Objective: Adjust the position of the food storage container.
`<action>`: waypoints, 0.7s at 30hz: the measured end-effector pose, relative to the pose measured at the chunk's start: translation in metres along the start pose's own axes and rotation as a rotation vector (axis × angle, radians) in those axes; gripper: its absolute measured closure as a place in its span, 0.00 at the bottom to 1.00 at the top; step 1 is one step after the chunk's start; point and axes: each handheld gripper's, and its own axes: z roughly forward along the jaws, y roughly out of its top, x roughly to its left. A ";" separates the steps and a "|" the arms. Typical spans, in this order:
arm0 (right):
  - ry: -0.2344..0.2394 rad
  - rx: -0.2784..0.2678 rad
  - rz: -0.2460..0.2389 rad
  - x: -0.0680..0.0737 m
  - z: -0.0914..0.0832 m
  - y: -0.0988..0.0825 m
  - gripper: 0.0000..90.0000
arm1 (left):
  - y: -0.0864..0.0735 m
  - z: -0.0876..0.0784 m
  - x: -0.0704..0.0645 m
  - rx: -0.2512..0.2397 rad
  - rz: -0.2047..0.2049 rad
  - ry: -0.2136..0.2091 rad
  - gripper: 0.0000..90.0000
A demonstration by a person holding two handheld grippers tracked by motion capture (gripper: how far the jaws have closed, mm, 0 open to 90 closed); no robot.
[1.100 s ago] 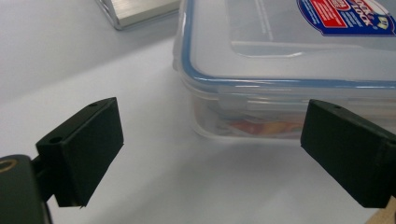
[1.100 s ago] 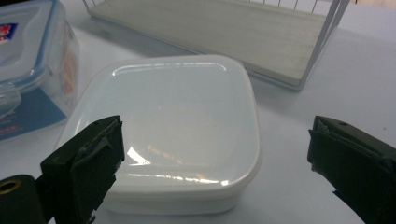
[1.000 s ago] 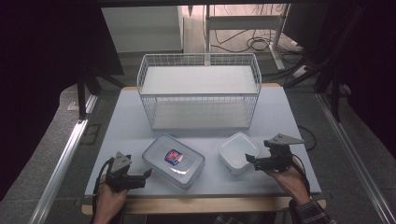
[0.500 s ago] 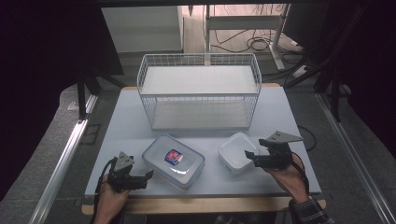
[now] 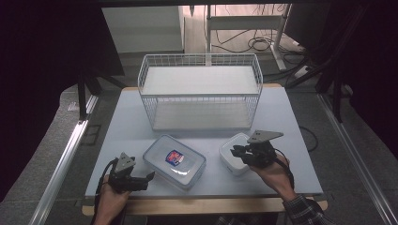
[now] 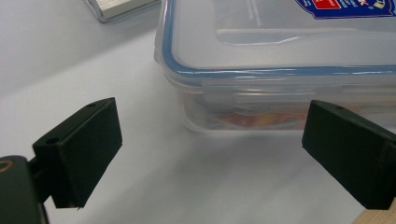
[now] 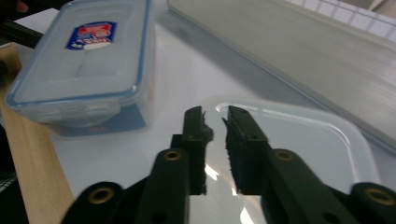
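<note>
Nearest, at the near edge of the counter (image 5: 286,122), both hands come in from below. Left claw (image 5: 149,177) rests low at the near left, jaws spread wide, nothing between them. In the left gripper view its black jaws frame the near side of the clear lidded container (image 6: 280,60) without touching it; a gap of bare counter lies in between.

Clear lidded container (image 5: 174,161) lies flat near the middle, blue seal round the lid, a red and blue label on top, lid clipped on. Something orange shows faintly through its wall in the left gripper view; cannot tell what.

Right claw (image 5: 236,151) sits at the near right, over the near edge of the small white container (image 5: 233,153). Its jaws have just been closing. In the right gripper view they stand almost together, a narrow slit left, above the translucent rim of the small white container (image 7: 299,130). Whether the pads pinch that rim is not clear from the frames.

The two containers are near each other but apart.

Farther off, a white wire basket (image 5: 201,91) stands at the far middle of the counter, upright, open on top, well apart from both claws.
</note>
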 end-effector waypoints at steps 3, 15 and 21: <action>0.033 0.027 -0.049 0.009 0.014 0.010 0.97 | 0.000 0.000 0.000 0.003 0.006 0.000 0.05; 0.041 0.157 -0.136 0.023 0.051 0.005 0.99 | 0.000 0.000 0.000 0.003 0.006 0.000 0.06; -0.004 0.154 -0.106 0.010 0.052 0.006 0.99 | 0.000 0.000 0.000 0.007 0.008 0.002 0.06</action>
